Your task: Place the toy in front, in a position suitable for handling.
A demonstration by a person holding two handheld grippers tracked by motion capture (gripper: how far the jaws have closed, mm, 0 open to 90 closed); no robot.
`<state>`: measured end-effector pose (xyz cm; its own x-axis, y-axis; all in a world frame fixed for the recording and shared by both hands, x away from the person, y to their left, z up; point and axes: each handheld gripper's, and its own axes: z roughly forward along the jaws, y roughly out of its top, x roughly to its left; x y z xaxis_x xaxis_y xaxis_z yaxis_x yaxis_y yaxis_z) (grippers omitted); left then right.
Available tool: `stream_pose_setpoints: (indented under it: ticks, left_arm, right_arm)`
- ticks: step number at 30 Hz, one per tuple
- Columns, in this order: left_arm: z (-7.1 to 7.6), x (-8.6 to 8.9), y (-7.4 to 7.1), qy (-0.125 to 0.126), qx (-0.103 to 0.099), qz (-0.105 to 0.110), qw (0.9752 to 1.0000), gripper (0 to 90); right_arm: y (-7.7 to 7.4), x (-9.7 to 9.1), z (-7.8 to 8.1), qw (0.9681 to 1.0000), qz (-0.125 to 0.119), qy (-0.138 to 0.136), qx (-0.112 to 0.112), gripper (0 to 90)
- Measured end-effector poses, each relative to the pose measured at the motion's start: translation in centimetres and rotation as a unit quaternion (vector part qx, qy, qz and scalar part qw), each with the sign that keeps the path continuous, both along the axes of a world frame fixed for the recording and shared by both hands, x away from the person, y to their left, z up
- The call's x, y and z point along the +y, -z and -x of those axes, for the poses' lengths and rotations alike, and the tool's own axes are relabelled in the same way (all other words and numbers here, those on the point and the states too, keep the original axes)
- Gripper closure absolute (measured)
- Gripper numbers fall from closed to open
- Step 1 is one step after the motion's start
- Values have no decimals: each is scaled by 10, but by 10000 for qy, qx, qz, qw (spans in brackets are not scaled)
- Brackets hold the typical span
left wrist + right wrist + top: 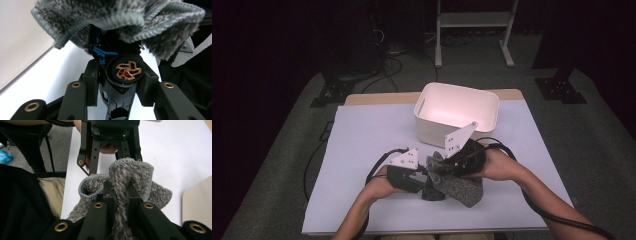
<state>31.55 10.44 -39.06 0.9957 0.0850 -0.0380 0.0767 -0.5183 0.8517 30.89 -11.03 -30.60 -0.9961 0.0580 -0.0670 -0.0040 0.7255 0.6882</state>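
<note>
2 tongs grip: left tongs (pixel 120 75) pinch a black gadget (pixel 124 72), right tongs (pixel 120 192) pinch the grey cloth (pixel 130 177).

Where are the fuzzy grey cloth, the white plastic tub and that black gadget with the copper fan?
fuzzy grey cloth (pixel 120 182), right gripper view, bunched fold.
white plastic tub (pixel 432 131), high view, front wall.
black gadget with the copper fan (pixel 127 70), left gripper view, fan disc.

One grey cloth (pixel 460 187), one black toy (pixel 125 75), one white bin (pixel 457 117), two tools
</note>
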Motion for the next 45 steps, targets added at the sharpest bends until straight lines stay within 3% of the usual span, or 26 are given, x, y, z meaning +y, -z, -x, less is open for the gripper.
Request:
stream_pose_setpoints:
  ticks: [8, 15, 18, 28, 37, 45]
  left_arm:
    - [0, -4, 2, 0, 24, 68, 10000, 592]
    - [-1, -7, 1, 28, 20, 5, 10000, 593]
    - [-2, -6, 3, 0, 77, 72, 9999, 593]
    - [-1, -8, 3, 71, 2, 84, 9999, 593]
    - [1, -7, 1, 170, -75, 40, 9998, 592]
    - [2, -8, 3, 197, -98, 95, 9997, 592]
  right_arm:
    - [2, -24, 0, 9993, 271, 259, 8, 816]
    - [-3, -2, 1, 9996, 242, 30, -125, 813]
    - [-2, -3, 0, 9996, 241, 34, -122, 813]
    - [8, -40, 0, 9990, 163, 405, 53, 809]
    - [-3, -20, 0, 9998, 12, 155, -109, 811]
    - [1, -22, 1, 9997, 124, 195, 56, 815]
